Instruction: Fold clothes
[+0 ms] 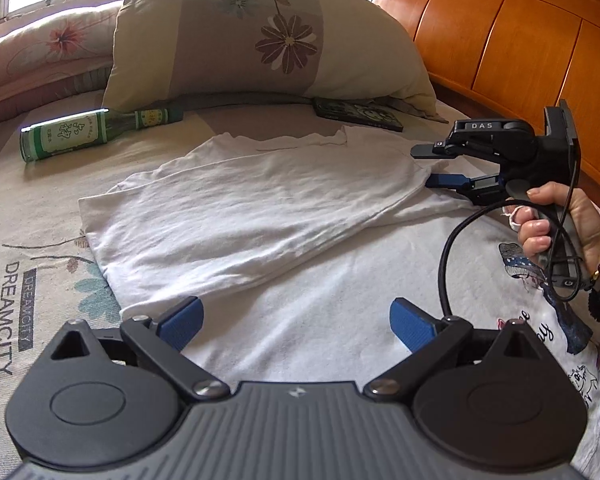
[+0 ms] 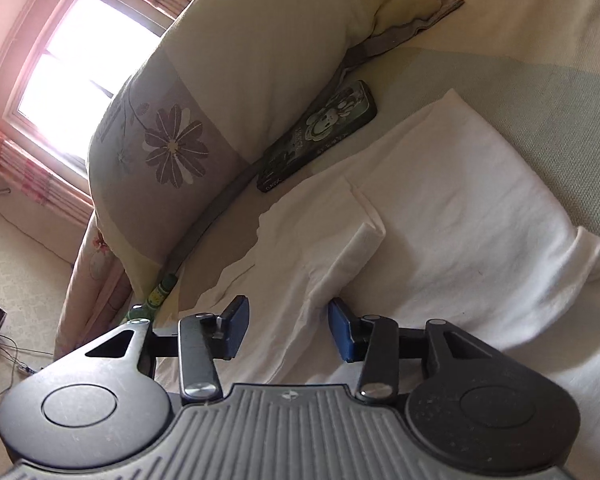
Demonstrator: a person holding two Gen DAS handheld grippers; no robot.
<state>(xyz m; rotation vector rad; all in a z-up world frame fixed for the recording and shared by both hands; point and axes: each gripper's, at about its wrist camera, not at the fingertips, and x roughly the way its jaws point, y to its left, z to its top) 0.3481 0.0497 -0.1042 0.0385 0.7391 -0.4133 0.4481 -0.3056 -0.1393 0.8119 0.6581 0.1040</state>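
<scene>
Folding the shirt (image 1: 252, 204) on the bed (image 1: 32, 208)

You're straddling its folded edge, frame right, with the right hand-held gripper (image 1: 426, 166), pads apart, not yet pinching; left hand-held gripper (image 1: 296, 326) is hanging spread.

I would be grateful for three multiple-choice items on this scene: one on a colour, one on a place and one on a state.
1. The bottle is:
A green
B brown
C clear

2. The phone lies:
A at the lower edge of the pillow
B on top of the bottle
C out of view

3. The left claw is:
A open above the shirt
B shut on the phone
C shut on the bottle

Answers:
1 A, as its glass and label are green.
2 A, as it rests on the bed with one end against the pillow's hem.
3 A, as its blue pads stand wide apart with only the shirt below them.
</scene>
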